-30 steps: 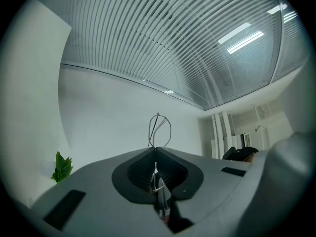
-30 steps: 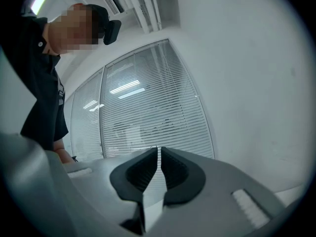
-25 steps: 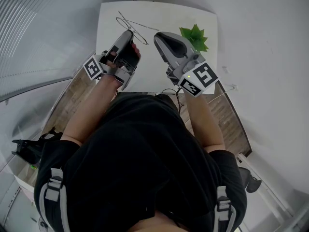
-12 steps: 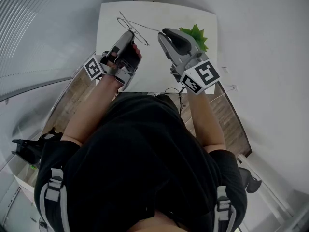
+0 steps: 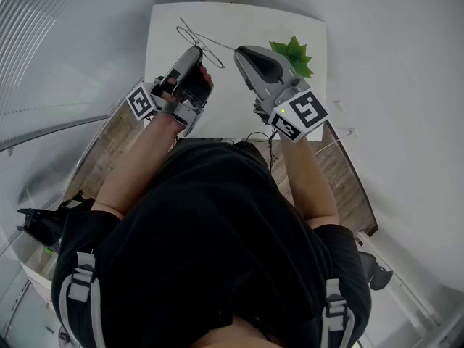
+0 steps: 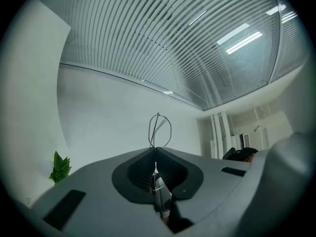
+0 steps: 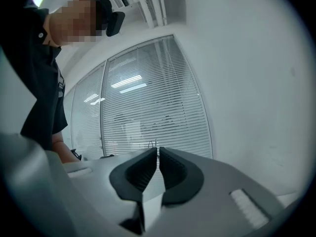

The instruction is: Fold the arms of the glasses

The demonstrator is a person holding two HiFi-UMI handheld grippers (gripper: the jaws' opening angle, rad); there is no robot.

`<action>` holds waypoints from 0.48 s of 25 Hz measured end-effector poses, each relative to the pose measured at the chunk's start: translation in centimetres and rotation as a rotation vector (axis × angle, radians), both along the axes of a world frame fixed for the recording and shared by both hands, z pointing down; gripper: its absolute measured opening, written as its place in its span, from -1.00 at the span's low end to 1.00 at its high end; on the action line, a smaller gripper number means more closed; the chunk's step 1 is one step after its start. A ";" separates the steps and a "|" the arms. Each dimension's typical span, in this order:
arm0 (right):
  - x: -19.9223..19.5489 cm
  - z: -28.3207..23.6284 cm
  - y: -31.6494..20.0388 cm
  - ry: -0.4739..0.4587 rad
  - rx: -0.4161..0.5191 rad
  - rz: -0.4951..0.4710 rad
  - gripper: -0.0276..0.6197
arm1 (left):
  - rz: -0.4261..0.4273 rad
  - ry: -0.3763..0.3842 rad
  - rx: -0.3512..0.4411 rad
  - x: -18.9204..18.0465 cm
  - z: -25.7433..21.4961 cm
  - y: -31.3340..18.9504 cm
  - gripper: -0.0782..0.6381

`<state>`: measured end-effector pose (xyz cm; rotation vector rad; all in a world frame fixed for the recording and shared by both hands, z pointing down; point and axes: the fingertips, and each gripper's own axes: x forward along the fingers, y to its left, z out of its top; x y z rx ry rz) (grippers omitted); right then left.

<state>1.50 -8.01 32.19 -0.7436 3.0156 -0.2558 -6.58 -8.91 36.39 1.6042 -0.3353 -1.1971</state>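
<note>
Wire glasses (image 5: 197, 42); matt white table (image 5: 232, 100)

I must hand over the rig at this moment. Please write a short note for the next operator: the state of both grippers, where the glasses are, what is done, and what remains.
Left gripper: jaws shut on the glasses, which are held in the air over the white table.
Right gripper: jaws closing with nothing between them. It is just right of the glasses and not touching them.
Green plant: on the table's right side, beside the right gripper.
Done: the glasses are gripped and off the table.
Left: one thin arm seems to stick out toward the right gripper, so the arms probably still need folding.
</note>
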 end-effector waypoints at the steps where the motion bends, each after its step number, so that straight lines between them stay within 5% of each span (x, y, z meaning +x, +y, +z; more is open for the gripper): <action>1: -0.1 -0.1 0.2 -0.004 -0.002 -0.007 -0.84 | -0.004 0.000 0.000 0.0 -0.1 0.0 -0.75; 12: -1.5 0.2 2.5 -0.025 -0.029 -0.101 -0.84 | -0.028 -0.007 -0.004 -0.2 -0.1 0.0 -0.74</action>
